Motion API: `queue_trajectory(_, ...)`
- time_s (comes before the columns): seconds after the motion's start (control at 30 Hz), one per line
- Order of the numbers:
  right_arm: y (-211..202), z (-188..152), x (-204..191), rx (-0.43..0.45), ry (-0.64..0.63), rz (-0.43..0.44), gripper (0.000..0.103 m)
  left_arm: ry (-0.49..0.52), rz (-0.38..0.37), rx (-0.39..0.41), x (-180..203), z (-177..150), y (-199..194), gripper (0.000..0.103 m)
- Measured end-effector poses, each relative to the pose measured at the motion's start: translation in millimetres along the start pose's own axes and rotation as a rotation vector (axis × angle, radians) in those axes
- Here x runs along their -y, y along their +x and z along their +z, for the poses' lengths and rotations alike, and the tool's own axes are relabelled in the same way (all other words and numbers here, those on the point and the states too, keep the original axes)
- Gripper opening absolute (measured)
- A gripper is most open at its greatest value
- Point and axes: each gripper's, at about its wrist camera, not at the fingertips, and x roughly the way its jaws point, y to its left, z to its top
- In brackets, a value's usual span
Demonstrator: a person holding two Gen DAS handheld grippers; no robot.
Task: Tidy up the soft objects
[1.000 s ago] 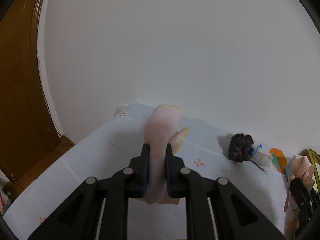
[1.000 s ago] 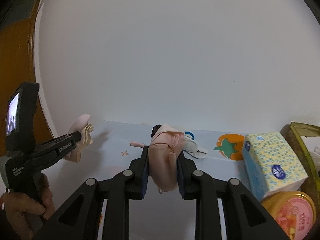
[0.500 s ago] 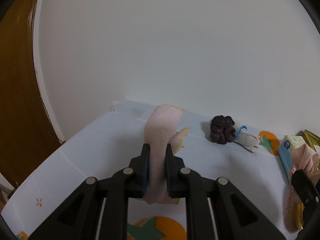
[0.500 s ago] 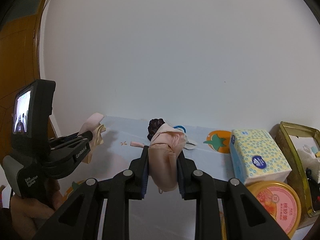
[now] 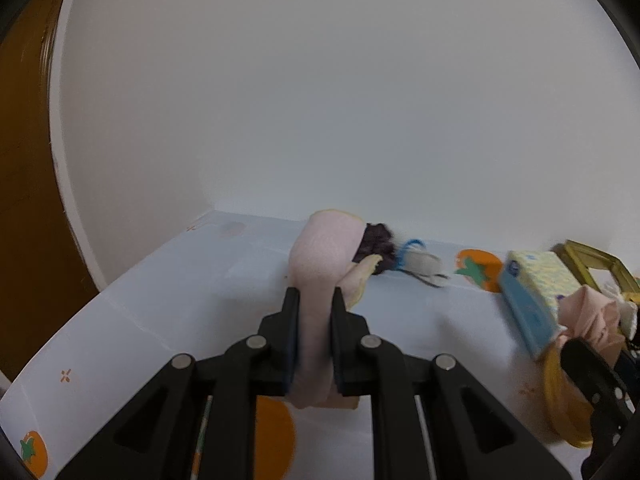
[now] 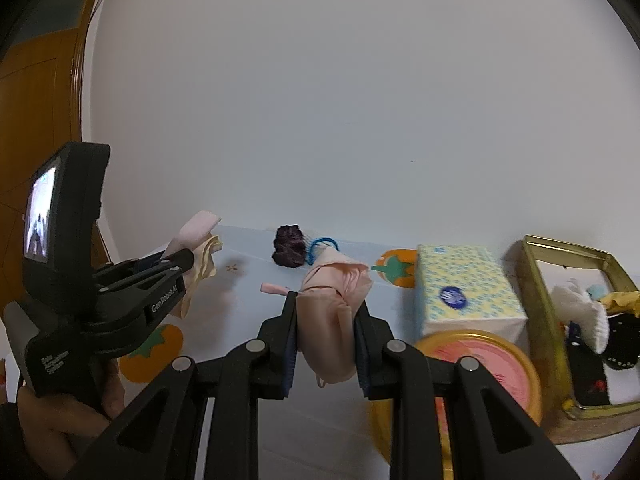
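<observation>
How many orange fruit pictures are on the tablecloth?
3 across both views: one left of the tissue box, one beneath the left gripper, one at the near-left corner. More may be hidden.

Tabletop [image 6: 248,252] under pale cloth printed with orange persimmons. Tissue box [image 6: 460,292], yellow-and-blue pattern, right of the right hand-held gripper. Round tin with pink lid [image 6: 480,364] just in front of the box, nearer the camera. White wall [image 6: 340,100] beyond the far edge. Brown wooden door [image 6: 36,140] far left.
</observation>
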Motion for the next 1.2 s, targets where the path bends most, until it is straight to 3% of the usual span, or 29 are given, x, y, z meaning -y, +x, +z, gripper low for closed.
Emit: queue_trajectory(1.2, -69, -5, 101, 0.077, 0.019, -0.139, 0.026, 0.069, -0.153, 0.054, 114, -11, -56, 0.012)
